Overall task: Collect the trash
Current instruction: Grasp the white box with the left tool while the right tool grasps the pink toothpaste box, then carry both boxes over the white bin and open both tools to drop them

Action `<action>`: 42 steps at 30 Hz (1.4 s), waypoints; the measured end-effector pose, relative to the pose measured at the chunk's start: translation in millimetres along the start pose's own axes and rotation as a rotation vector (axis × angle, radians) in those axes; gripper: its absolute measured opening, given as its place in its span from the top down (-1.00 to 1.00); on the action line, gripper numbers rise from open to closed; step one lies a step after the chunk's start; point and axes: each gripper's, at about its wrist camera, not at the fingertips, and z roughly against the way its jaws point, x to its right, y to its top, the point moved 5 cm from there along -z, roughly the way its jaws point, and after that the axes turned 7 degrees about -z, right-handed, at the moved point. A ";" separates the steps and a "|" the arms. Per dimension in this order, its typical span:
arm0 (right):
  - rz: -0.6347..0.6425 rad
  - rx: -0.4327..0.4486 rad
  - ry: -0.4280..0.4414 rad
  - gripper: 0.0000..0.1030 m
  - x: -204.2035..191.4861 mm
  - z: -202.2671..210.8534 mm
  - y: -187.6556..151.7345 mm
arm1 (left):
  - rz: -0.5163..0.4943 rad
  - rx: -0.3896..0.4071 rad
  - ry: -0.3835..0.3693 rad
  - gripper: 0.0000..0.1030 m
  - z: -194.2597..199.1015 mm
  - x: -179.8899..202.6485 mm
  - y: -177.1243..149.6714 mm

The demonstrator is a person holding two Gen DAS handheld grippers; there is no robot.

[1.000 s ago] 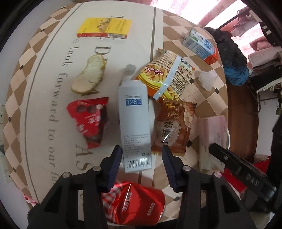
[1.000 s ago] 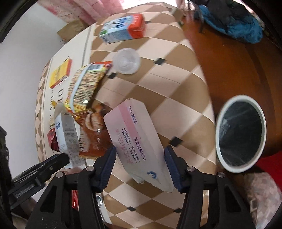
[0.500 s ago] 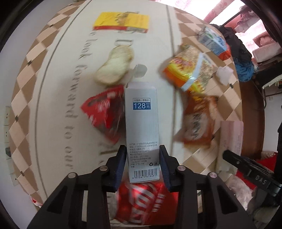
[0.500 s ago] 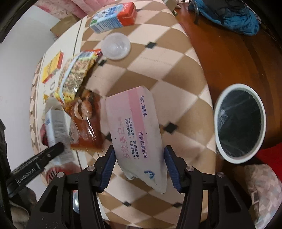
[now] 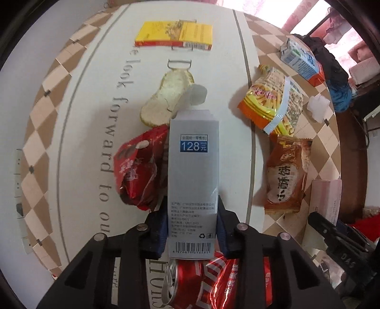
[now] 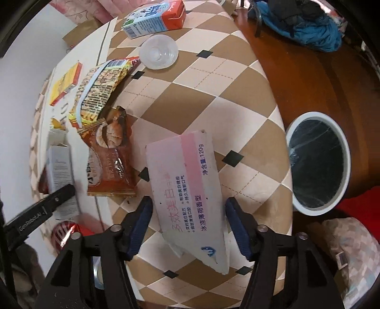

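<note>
My left gripper (image 5: 192,228) is clamped on the lower end of a grey-white carton (image 5: 192,171), its jaws having just closed in until the blue pads press both sides. My right gripper (image 6: 187,225) straddles a pink-and-white toothpaste box (image 6: 187,190); the box hangs askew between the jaws above the checked tablecloth (image 6: 213,78). A thin gap shows on either side of it, so I cannot tell how firmly it is held.

By my reading, the collection has barely begun. Two pieces are picked up, neither yet dropped. Left on the table: a yellow flat box (image 5: 173,35) at the far side, a pale bread-like slice (image 5: 163,102) nearer, a red wrapper (image 5: 140,171) just left of my carton, an orange noodle packet (image 5: 273,104) and a brown biscuit packet (image 5: 285,176) to the right. A blue-and-red milk carton (image 6: 154,19) lies at the far right, with a clear plastic cup (image 6: 158,55) just this side of it. A crushed red can (image 5: 190,282) lies nearest, under the left gripper.

The white-rimmed bin (image 6: 318,164) stands on the wooden floor off the table's right edge, near the right gripper. It has a dark liner, and I can make out no trash inside. The plastic cup looks empty. The grey-white carton's top flap stands open; its contents are hidden from me.
</note>
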 end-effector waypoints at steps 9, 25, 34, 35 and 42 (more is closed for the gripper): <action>0.056 0.081 0.004 -0.01 -7.6 22.6 -13.6 | -0.076 0.171 0.102 0.41 79.6 39.3 -11.6; 0.008 0.317 0.248 -0.01 39.4 172.4 -19.1 | -0.188 0.472 0.014 0.41 196.3 121.6 -16.9; -0.094 0.418 0.217 -0.01 170.9 236.8 -5.4 | -0.357 0.424 -0.162 0.41 172.1 272.0 -4.0; -0.111 0.417 0.203 -0.01 189.7 237.2 -3.1 | -0.367 0.400 -0.184 0.41 160.9 287.9 -3.5; -0.257 0.323 0.122 -0.01 313.3 187.7 9.5 | -0.416 0.122 -0.298 0.41 49.4 373.9 -0.6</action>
